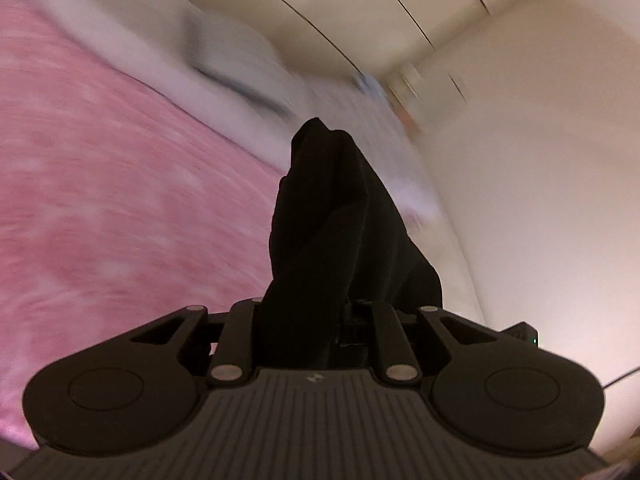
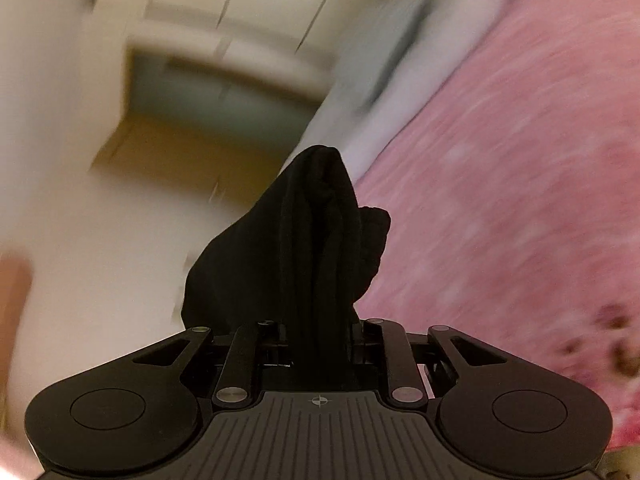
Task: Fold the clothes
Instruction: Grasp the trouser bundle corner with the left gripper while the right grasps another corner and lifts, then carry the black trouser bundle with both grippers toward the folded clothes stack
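Both claws are up off the bed and each has black cloth bunched in it. The left claw is clamped on a thick wad of the garment, which stands up along the fingers and hides them, so the pads themselves are out of sight. Same story on the right: the right claw is pinched on its own bunch of the garment, folds running lengthwise along the fingers, with a loose flap spilling toward the bed. What matters next is which way the cloth hangs from each grip, and neither view shows the span between the two hands or the lower hem; probably it drops below both cameras, though the blur makes that a guess. The bed lies on opposite sides in the two views, so the hands seem to face roughly the same way, with the garment held over or near the bed's edge. Only the left view shows the pale pillow beyond the bed clearly; only the right shows an open cupboard past the bed.
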{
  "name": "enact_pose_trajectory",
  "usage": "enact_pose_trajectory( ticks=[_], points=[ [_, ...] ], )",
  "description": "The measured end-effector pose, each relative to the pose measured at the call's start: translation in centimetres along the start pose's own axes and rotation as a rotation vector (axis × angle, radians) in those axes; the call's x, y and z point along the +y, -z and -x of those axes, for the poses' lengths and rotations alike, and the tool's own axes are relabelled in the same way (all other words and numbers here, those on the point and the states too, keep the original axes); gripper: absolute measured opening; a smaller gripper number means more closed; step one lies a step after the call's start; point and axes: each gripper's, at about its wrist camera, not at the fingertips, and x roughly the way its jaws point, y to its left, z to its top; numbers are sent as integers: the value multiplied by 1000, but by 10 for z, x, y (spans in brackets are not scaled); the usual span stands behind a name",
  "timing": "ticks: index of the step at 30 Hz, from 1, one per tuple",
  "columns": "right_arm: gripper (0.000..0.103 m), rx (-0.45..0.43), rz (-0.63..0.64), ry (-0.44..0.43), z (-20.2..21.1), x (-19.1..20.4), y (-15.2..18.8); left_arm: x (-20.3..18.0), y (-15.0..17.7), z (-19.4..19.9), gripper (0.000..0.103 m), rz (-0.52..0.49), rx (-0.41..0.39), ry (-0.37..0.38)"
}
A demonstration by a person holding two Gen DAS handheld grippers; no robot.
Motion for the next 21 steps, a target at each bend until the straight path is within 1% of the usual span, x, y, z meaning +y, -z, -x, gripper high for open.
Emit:
enact_pose_trajectory(
  ticks=[3, 5, 6, 8, 11, 15, 17, 18, 19, 21],
  points=[
    [19, 148, 78, -64, -56, 32, 2, 21, 16, 62, 14, 95, -144, -78],
    [20, 236, 127, -94, -93, 58, 12, 31, 25, 97, 14, 153, -228, -126],
    [20, 275, 149, -108, -110, 72, 18, 36, 26, 114, 14, 164, -263, -147],
    [20, 335, 177, -138, -136, 93, 32, 43, 29, 147, 14, 178, -335, -183],
    [20, 406, 214, -179, -176, 121, 49, 60, 19, 176, 14, 204, -413, -210],
    [20, 459, 264, -198, -227, 151, 76, 104, 4, 204, 14, 231, -466, -217],
    [20, 466, 273, -195, -258, 162, 93, 134, -11, 215, 14, 239, -466, -212],
    [20, 465, 275, -190, -272, 165, 99, 152, -10, 222, 14, 238, -462, -208],
    [20, 459, 274, -184, -289, 169, 105, 165, -21, 236, 14, 236, -454, -201],
    [20, 440, 263, -171, -325, 175, 114, 203, -52, 250, 14, 220, -428, -180]
  ],
)
